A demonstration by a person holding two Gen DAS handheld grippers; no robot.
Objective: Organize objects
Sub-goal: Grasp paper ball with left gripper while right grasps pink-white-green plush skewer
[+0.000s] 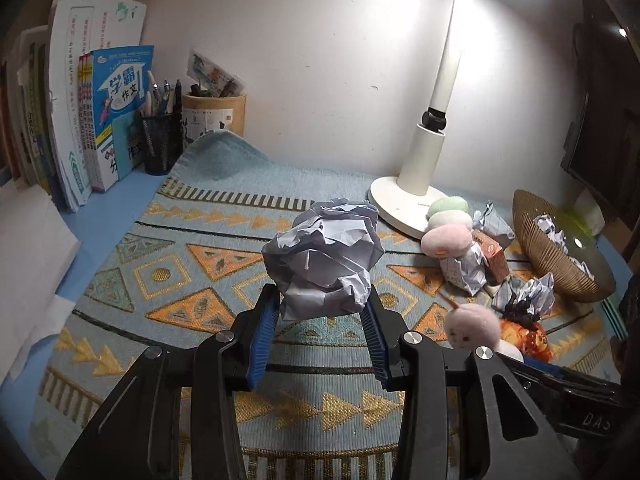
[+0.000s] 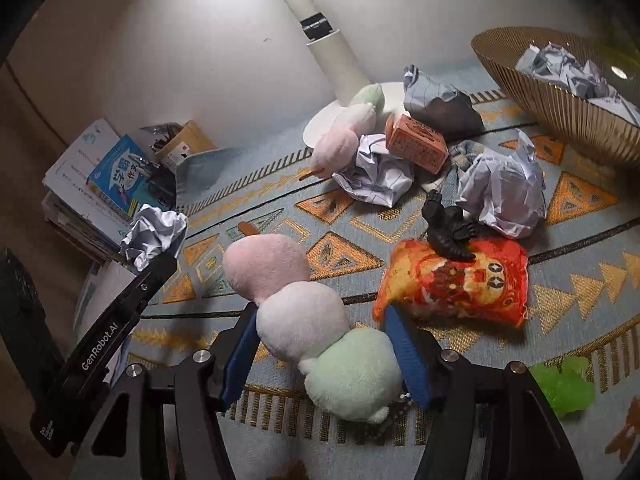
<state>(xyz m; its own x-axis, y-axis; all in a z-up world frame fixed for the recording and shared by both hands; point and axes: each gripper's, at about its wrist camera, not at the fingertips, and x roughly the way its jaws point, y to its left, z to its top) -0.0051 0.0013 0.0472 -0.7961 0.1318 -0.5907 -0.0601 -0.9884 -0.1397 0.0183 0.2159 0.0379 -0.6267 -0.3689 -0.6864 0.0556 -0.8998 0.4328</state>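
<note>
My left gripper (image 1: 324, 312) is shut on a crumpled paper ball (image 1: 324, 256) and holds it above the patterned mat (image 1: 192, 264); the ball also shows in the right wrist view (image 2: 154, 234). My right gripper (image 2: 320, 332) is shut on a plush dango skewer (image 2: 304, 312) with pink, white and green balls, held just above the mat. A ribbed gold bowl (image 2: 560, 104) at the right holds several paper balls. More paper balls (image 2: 502, 192), a second dango plush (image 2: 348, 132), an orange box (image 2: 416, 144), a black figurine (image 2: 448, 228) and an orange snack bag (image 2: 456, 284) lie on the mat.
A white desk lamp (image 1: 424, 152) stands at the back. Books (image 1: 100, 120) and pen holders (image 1: 162, 140) line the back left. A green slime toy (image 2: 564, 388) lies at the right. The gold bowl also shows in the left wrist view (image 1: 552, 252).
</note>
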